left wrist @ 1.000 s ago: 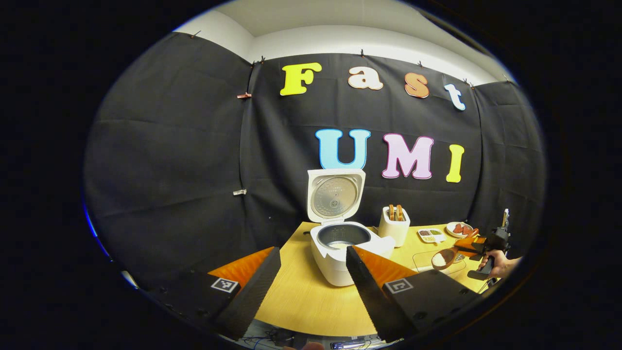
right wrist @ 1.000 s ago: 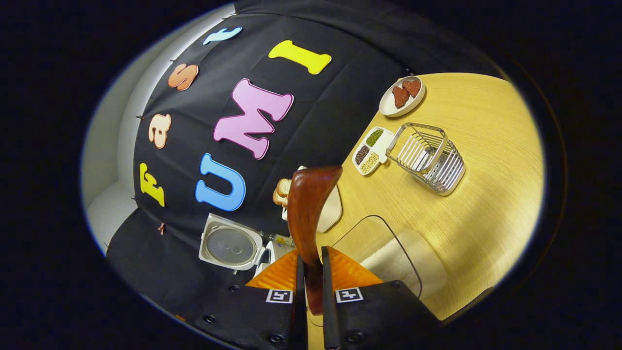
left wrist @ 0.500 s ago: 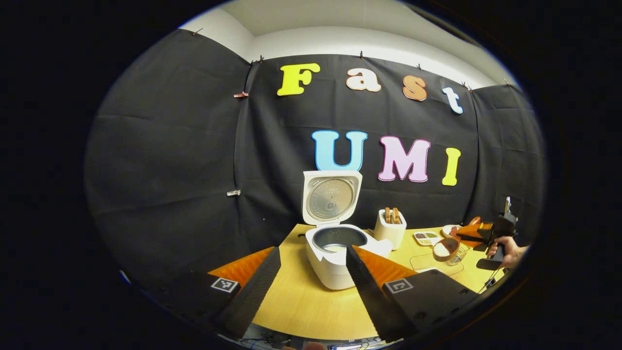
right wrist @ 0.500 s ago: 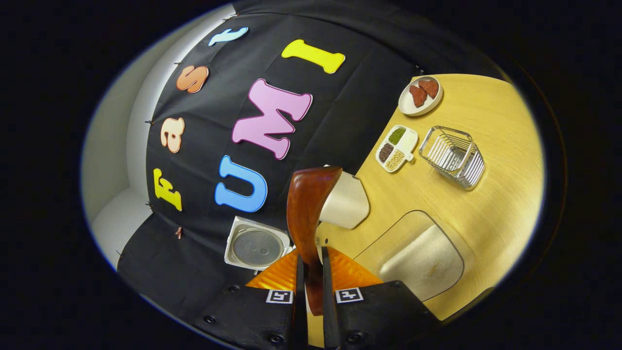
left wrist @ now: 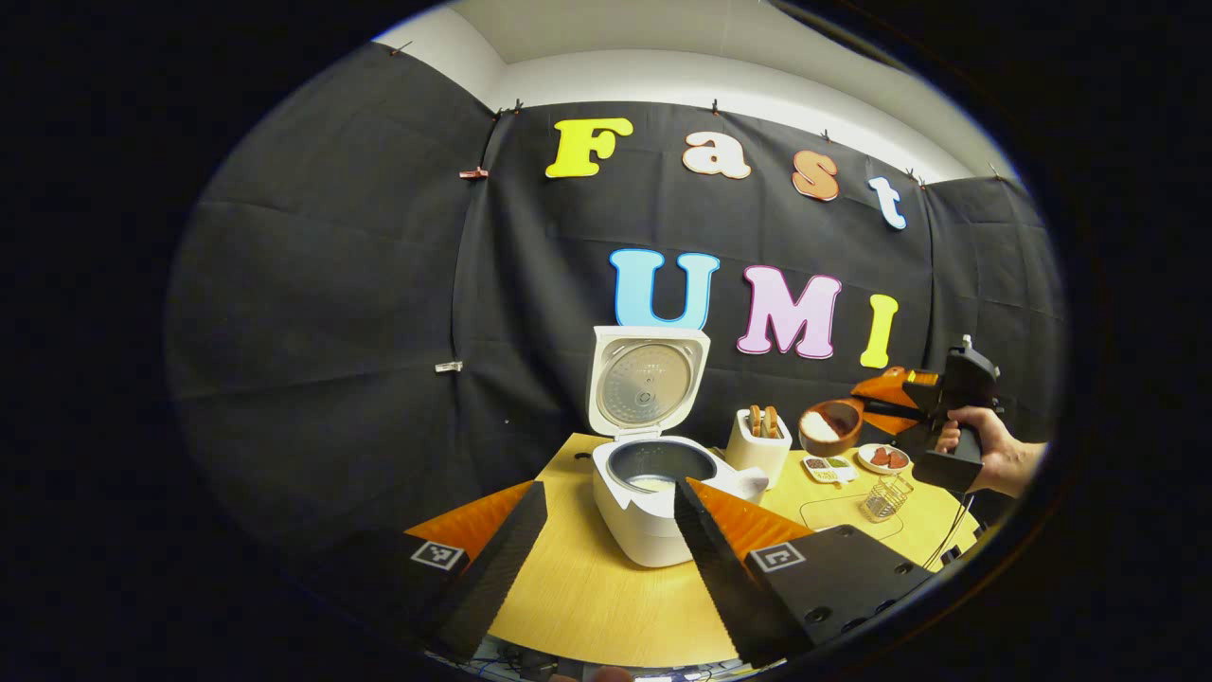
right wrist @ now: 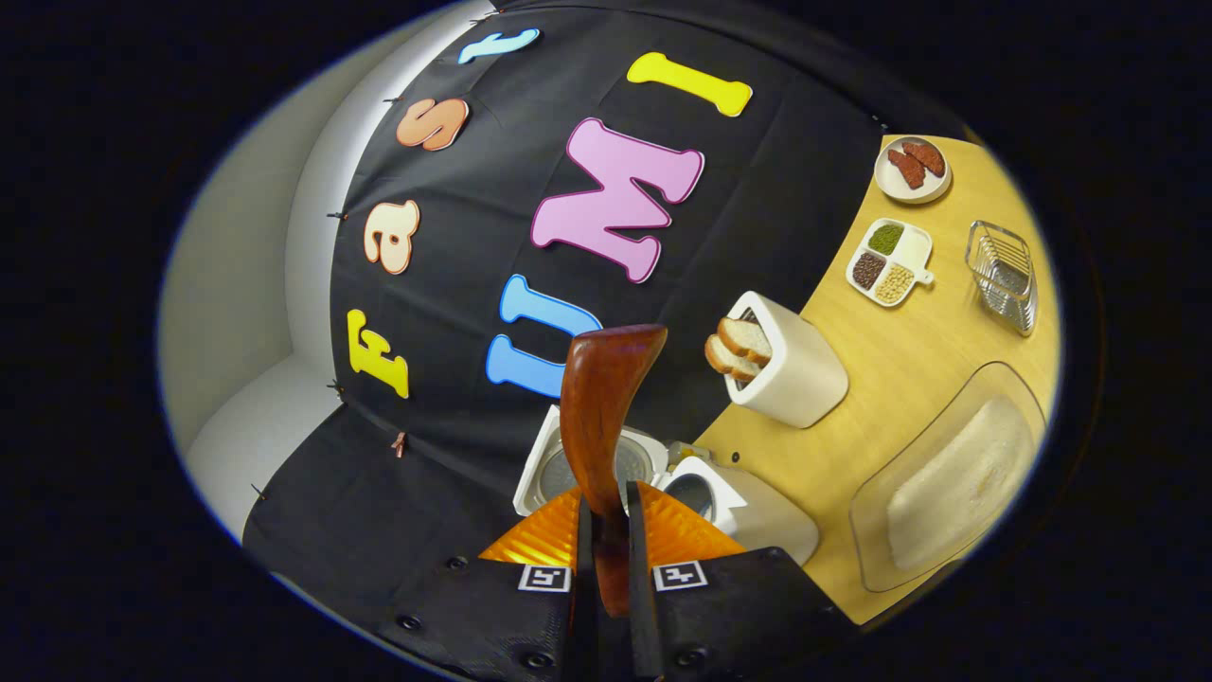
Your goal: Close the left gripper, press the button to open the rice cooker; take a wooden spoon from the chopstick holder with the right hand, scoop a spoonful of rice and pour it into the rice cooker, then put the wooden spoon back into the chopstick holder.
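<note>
We are in the carrying step: the rice cooker (left wrist: 653, 493) stands on the table (left wrist: 587, 597) with its lid (left wrist: 647, 381) swung upright, so the button press is behind us, and the scoop is loaded.

Our right tongs (right wrist: 606, 568) are clenched on the handle of the wooden spoon (right wrist: 598, 417), both fingers pressing its sides. In the left gripper view the right tongs (left wrist: 890, 403) are held by a hand (left wrist: 985, 455) up in the air, with the wooden spoon's bowl (left wrist: 829, 428) carrying a white heap of rice, above the far right part of the table and to the right of the chopstick holder (left wrist: 757, 447). It is well apart from the cooker's open pot.

Our left tongs (left wrist: 606, 549) are released, fingers spread wide with nothing between them, held back from the cooker at the near edge of the table.

In the right gripper view the clear rice container (right wrist: 947, 483) lies to the right of the cooker (right wrist: 729, 507), with the chopstick holder (right wrist: 791, 369) beyond.

We judge the next move to be a level carry leftward past the chopstick holder until the bowl is over the pot, then a roll of the wrist to tip the rice in. The spoon should stay flat until then, and clear the upright lid.
</note>
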Available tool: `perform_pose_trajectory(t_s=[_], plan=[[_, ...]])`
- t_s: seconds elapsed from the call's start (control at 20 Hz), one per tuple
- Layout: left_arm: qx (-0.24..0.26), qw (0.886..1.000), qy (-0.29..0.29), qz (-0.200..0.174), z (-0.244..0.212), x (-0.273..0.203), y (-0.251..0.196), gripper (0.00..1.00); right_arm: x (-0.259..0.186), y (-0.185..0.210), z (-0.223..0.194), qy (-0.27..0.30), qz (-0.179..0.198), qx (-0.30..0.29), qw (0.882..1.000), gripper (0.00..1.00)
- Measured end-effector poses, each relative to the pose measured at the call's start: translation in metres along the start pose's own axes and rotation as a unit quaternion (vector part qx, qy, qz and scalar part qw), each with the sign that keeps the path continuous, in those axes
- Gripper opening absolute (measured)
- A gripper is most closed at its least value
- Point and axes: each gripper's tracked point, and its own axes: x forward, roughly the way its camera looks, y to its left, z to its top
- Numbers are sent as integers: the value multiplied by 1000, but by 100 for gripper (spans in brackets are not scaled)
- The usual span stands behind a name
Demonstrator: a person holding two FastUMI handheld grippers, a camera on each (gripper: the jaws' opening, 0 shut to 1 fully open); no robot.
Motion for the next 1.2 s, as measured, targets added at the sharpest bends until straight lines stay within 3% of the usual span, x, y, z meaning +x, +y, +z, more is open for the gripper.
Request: perform_pose_trajectory(t_s=[0.3, 0.7, 0.95, 1.2], plan=[[-17, 1000, 11, 3, -10, 4, 12, 94, 78, 31, -34, 10, -1, -12, 1000, 17], [-35, 999, 19, 23, -19, 8, 31, 94, 161, 23, -66, 18, -31, -125, 991, 17], [-41, 998, 31, 35, -27, 7, 41, 94, 196, -3, -88, 40, -70, -223, 972, 17], [-44, 997, 38, 42, -32, 6, 49, 94, 214, -5, -109, 61, -73, -337, 937, 17]])
